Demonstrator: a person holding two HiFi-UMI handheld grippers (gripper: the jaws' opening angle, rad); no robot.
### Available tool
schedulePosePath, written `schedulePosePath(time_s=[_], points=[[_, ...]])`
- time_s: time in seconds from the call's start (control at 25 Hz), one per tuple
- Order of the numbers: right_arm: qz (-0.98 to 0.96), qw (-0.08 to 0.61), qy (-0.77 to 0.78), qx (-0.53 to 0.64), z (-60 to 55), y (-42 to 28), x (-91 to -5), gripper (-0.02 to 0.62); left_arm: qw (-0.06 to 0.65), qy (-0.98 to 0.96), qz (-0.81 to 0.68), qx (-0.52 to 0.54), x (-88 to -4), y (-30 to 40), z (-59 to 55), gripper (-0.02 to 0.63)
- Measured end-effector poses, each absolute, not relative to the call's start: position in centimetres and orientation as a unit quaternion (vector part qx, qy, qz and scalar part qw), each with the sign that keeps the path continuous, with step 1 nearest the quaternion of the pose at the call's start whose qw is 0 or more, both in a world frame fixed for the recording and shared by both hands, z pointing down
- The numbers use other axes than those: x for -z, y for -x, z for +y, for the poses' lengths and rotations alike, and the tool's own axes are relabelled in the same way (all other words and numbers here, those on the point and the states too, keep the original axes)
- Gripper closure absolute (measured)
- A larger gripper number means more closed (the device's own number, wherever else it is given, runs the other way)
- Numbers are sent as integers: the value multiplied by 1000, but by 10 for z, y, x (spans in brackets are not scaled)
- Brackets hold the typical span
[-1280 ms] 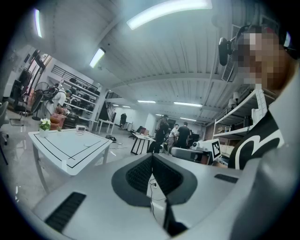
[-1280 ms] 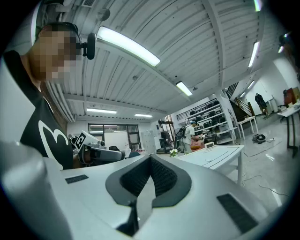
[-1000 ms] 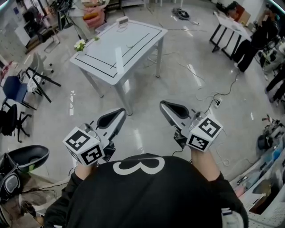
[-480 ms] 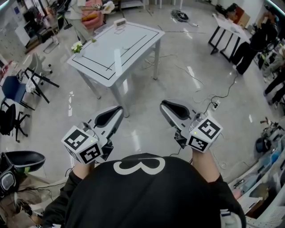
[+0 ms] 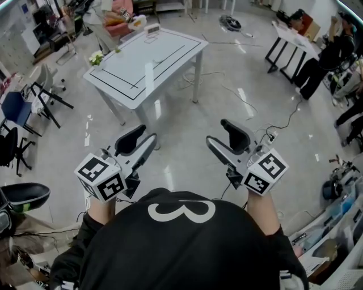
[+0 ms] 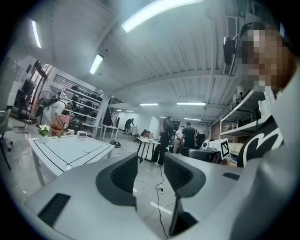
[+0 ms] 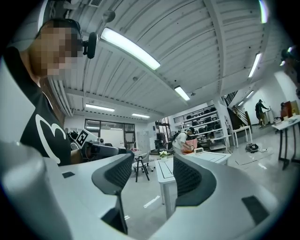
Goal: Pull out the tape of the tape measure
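I hold both grippers in the air above the shiny floor, short of a white table marked with black lines. My left gripper has its jaws apart and opening, with nothing between them; the left gripper view shows only floor and cables between its fingers. My right gripper is also opening and holds nothing, and its fingers frame the table. A small white boxy object sits at the table's far edge. I cannot tell whether it is the tape measure.
A small pot of flowers stands on the table's left corner. A person bends beyond the table. Folding chairs stand at the left, black-legged tables and people at the right. Cables trail over the floor.
Both grippers' jaws were shut before and now stand apart. The grippers have stayed in front of my chest while the table has shifted slightly in view.
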State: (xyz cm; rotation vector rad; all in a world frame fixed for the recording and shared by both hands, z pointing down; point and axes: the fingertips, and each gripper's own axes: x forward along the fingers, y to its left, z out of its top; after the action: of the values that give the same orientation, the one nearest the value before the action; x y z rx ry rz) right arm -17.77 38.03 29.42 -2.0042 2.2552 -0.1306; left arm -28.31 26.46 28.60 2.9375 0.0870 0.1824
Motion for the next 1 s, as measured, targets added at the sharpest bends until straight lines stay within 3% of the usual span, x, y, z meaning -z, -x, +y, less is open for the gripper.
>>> schedulePosePath(time_s=[0.16, 0.32, 1.0], points=[[739, 51, 671, 36, 384, 168, -298, 279, 90, -992, 38, -77, -291, 275, 263, 374], [741, 37, 670, 40, 372, 156, -305, 241, 83, -992, 45, -84, -299, 261, 252, 342], [743, 9, 657, 128, 192, 0, -365, 235, 114, -987, 34, -113, -357, 97, 72, 328]])
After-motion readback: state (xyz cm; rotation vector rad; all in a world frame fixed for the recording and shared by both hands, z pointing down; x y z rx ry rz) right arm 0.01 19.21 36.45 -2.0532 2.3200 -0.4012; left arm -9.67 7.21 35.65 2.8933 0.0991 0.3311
